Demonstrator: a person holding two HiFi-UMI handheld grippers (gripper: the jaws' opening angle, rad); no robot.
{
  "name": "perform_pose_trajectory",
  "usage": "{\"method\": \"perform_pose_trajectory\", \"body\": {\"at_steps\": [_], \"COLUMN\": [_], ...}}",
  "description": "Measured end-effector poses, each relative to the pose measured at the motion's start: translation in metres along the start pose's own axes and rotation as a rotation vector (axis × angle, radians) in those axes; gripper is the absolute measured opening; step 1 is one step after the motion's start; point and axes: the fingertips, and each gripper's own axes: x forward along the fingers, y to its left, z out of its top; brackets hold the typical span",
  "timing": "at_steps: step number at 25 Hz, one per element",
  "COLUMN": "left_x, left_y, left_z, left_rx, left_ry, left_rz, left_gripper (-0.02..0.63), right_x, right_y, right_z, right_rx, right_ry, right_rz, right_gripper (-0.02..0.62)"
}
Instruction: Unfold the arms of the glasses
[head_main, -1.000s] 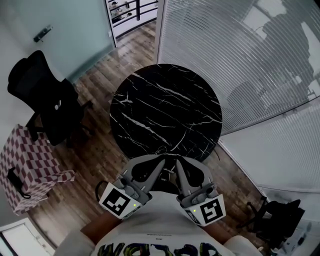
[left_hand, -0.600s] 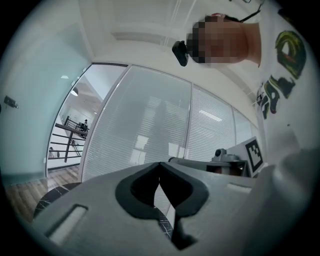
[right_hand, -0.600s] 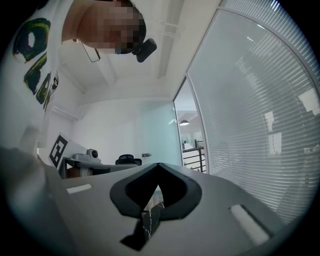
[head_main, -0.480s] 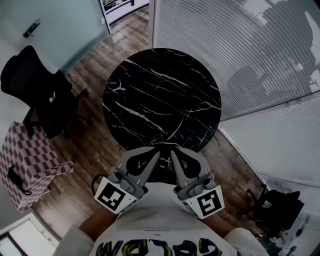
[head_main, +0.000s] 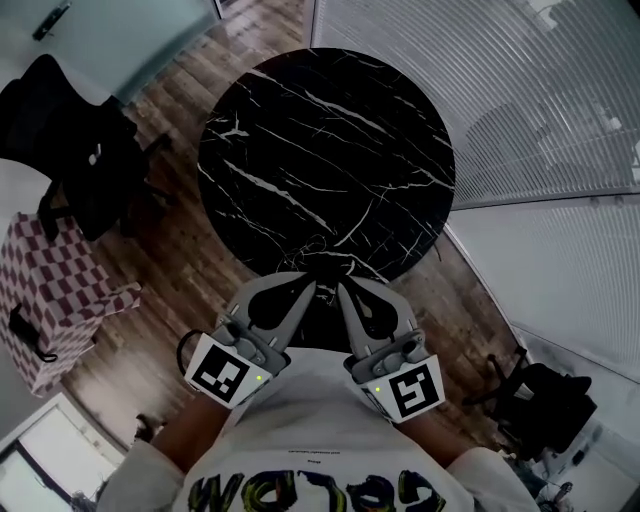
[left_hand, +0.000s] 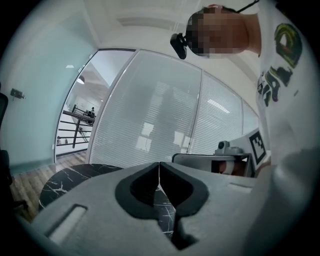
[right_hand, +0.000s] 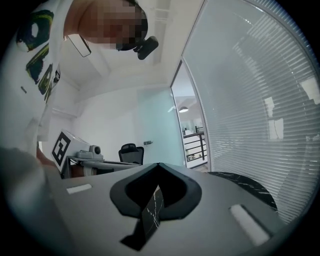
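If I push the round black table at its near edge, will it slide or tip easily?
Probably not easily: the table top looks like veined stone, so it is likely heavy and rigid. Its base is mostly hidden, so tipping cannot be judged. On the smooth wooden floor it might slide a little.

Round black marble table with white veining (head_main: 330, 150), standing on a brown wood-plank floor (head_main: 190, 270). Near its near edge lies a small thin object (head_main: 322, 243), too small to identify.
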Motion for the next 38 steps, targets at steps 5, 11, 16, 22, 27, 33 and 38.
{"method": "perform_pose_trajectory", "body": {"at_steps": [5, 11, 16, 22, 27, 33, 38], "left_x": [0.007, 0.017, 0.028, 0.04, 0.048, 0.05, 0.049], "left_y": [0.007, 0.023, 0.038, 0.053, 0.068, 0.087, 0.099], "left_z": [-0.021, -0.061, -0.105, -0.156, -0.195, -0.241, -0.278], "left_rx": [0.015, 0.035, 0.078, 0.095, 0.091, 0.123, 0.148], "left_ry": [0.066, 0.158, 0.261, 0.365, 0.444, 0.552, 0.653], "left_rz": [-0.004, -0.004, -0.015, -0.021, -0.008, 0.012, 0.015], "left_gripper": [0.063, 0.063, 0.063, 0.063, 0.063, 0.063, 0.066], "right_x": [0.008, 0.018, 0.026, 0.034, 0.04, 0.046, 0.053], "right_y": [-0.003, -0.02, -0.032, -0.04, -0.047, -0.052, -0.053], "right_z": [-0.028, -0.069, -0.116, -0.182, -0.222, -0.253, -0.278], "right_rx": [-0.022, -0.027, -0.063, -0.068, -0.084, -0.096, -0.11], "right_ry": [0.064, 0.152, 0.263, 0.382, 0.462, 0.522, 0.57], "right_rz": [0.05, 0.071, 0.089, 0.118, 0.136, 0.15, 0.167], "right_gripper": [0.002, 0.045, 0.046, 0.046, 0.046, 0.046, 0.046]}}
